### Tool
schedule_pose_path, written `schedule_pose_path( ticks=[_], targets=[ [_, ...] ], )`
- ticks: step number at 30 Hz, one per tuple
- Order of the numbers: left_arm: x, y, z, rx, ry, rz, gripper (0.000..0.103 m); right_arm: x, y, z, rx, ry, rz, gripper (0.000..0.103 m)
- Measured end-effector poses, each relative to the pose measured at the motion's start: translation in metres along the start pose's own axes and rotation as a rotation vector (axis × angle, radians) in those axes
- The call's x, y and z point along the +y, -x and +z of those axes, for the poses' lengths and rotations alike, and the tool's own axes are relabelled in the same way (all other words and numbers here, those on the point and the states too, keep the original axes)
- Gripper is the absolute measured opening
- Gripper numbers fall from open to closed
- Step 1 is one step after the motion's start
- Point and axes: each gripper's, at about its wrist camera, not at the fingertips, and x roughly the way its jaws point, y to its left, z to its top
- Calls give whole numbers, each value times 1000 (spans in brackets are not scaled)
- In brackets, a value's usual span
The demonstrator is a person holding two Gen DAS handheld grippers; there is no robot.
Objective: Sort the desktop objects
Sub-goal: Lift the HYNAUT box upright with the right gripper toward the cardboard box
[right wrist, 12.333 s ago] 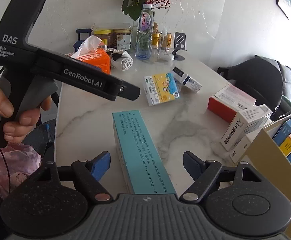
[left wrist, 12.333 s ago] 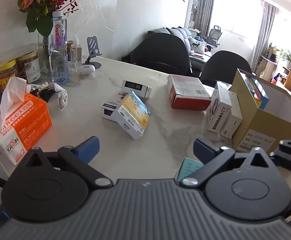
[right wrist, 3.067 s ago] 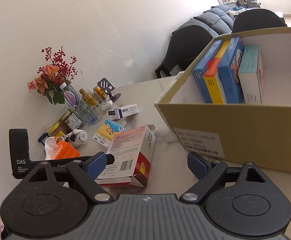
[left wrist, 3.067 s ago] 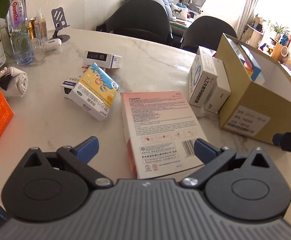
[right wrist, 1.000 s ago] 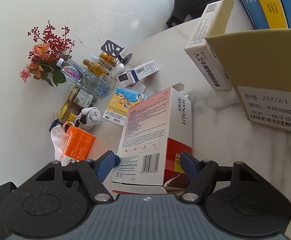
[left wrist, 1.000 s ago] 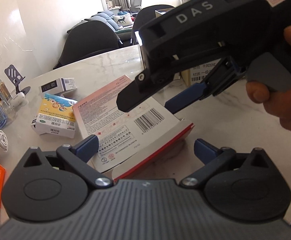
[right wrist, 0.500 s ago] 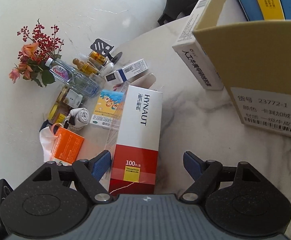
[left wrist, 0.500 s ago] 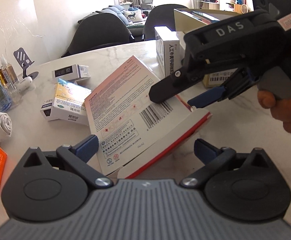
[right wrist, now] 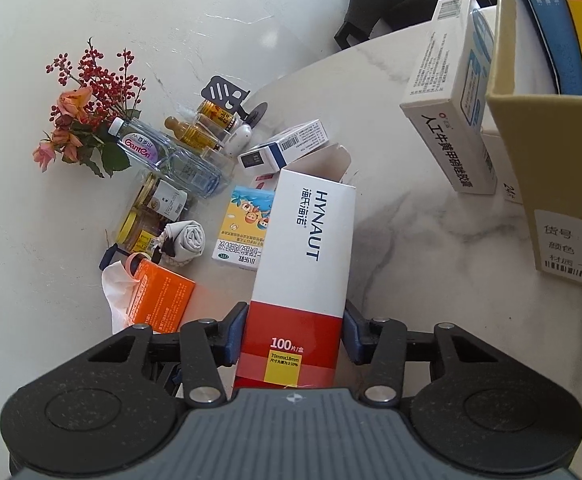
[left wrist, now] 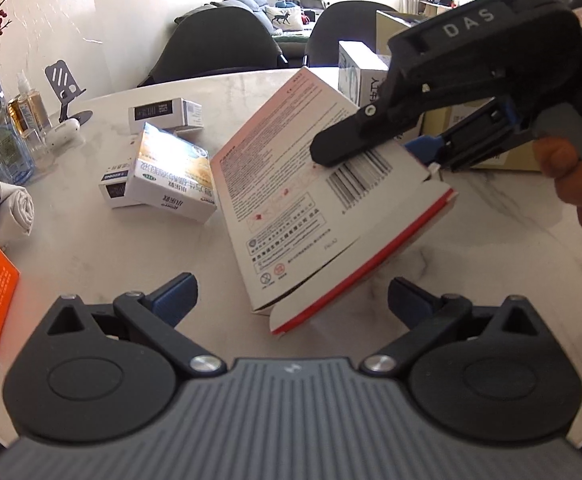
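Note:
My right gripper (right wrist: 293, 330) is shut on the red-and-white HYNAUT box (right wrist: 307, 264), both pads pressing its narrow sides near the red end. In the left wrist view the same box (left wrist: 311, 216) is tilted, its far end lifted off the marble table (left wrist: 91, 248), with the right gripper (left wrist: 423, 152) clamped on it. My left gripper (left wrist: 291, 296) is open and empty, its fingers on either side of the box's near corner without touching it. The cardboard sorting box (right wrist: 547, 120) stands at the right with several flat boxes upright inside.
A yellow cartoon box (right wrist: 245, 226), a small blue-and-white box (right wrist: 283, 148) and a tall white box (right wrist: 451, 120) leaning on the carton lie on the table. An orange tissue box (right wrist: 159, 300), jars, a water bottle (right wrist: 163, 156) and flowers crowd the left.
My right gripper has shut on the HYNAUT box and tipped its far end up off the table. My left gripper has stayed open near the box's near corner.

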Motion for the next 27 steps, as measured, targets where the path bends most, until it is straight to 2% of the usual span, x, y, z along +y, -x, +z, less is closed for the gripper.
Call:
schedule_pose_path(
  ticks=[4,12,15,17,20,23,27],
  targets=[
    [-4,4,4,-14,-7,-13,103,16,15,-1,-59,75,-55,49],
    [-4,-1,-1,8,13,-14,103,23,35,-6,-132,121,-141,48],
    [-3,2,-1,9,29,-28,103,25,45,-5,-160,128,-142,48],
    [0,3,1,17,46,-24,103,28,51,-3,-180,129,-142,48],
    [13,0,4,57,126,1,103,32,59,-2,-207,127,-146,47],
    [25,-3,3,83,193,-12,103,34,62,0,-215,115,-153,47],
    [29,-5,1,99,214,14,103,34,69,1,-238,109,-155,47]
  ],
)
